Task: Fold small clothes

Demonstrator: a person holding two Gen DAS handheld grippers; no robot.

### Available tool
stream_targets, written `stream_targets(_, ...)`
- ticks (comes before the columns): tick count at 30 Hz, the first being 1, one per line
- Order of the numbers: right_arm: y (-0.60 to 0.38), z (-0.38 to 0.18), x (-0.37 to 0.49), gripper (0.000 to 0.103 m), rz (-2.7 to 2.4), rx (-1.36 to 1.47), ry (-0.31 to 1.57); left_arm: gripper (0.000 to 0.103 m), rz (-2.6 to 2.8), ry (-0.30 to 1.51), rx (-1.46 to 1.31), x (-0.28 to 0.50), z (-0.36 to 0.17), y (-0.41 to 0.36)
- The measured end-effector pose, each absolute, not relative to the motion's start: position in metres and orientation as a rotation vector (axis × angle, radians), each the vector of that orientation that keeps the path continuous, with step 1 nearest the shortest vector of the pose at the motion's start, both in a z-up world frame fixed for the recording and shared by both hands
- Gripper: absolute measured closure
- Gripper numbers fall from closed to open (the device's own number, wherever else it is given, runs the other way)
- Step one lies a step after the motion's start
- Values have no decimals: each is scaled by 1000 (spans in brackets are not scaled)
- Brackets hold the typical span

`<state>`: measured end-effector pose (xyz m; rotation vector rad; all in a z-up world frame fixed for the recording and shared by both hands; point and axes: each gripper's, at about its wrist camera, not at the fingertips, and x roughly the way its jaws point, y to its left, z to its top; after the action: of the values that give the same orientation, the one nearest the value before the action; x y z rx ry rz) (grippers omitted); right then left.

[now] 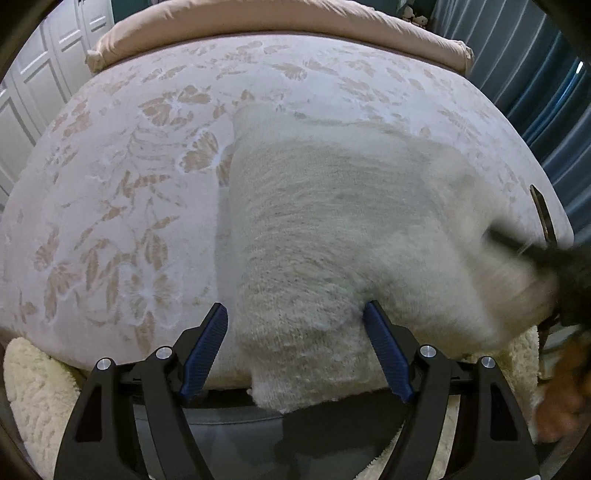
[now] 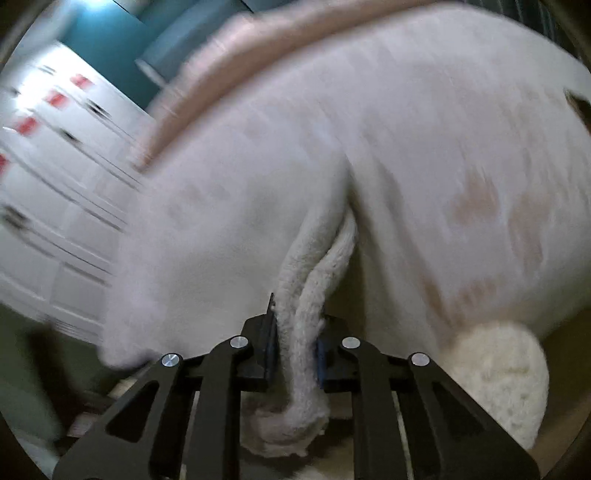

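On the bed (image 1: 122, 206), as recorded by the left wrist view, a white fuzzy knitted garment (image 1: 332, 229) is spread over a pale bedcover with a tan floral pattern. The left gripper (image 1: 295, 328) is held above the near edge of the garment with its jaws spread wide. The near hem of the garment lies between the blue pads (image 1: 207, 347), but it is not pinched by them. A beige pillow (image 1: 258, 26) is seen along the far edge of the bed, and white cabinet doors (image 1: 33, 99) are visible to the left. A blurred dark shape is noted at the right edge of the garment.

In the right wrist view, heavy motion blur is present. The right gripper (image 2: 295, 343) is pressed together on a bunched fold of the garment (image 2: 310, 280), which is clamped between its pads and hangs below them. The remainder of the garment is draped across the bed (image 2: 461, 155).
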<state>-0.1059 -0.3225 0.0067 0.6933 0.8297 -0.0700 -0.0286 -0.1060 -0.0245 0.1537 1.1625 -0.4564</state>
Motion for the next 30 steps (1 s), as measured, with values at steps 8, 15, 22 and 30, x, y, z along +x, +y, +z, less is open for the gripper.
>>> stream_targets(8,-347,-60,-109,85,-153,749,1009,27,-454,1192,184,-25,-42,-113)
stream_targets(15,-341,6,-114,63,-215,610,908,26,-444,1171,196,-27,-43,-112)
stream_targets(22,-331,-29,-60,54,-215,502,1011,25,-425,1168,197,-30,-39,-115)
stream_targets(30,-322,35,-72,95,-140,504,771,25,-421,1163,182,-29,-37,-111)
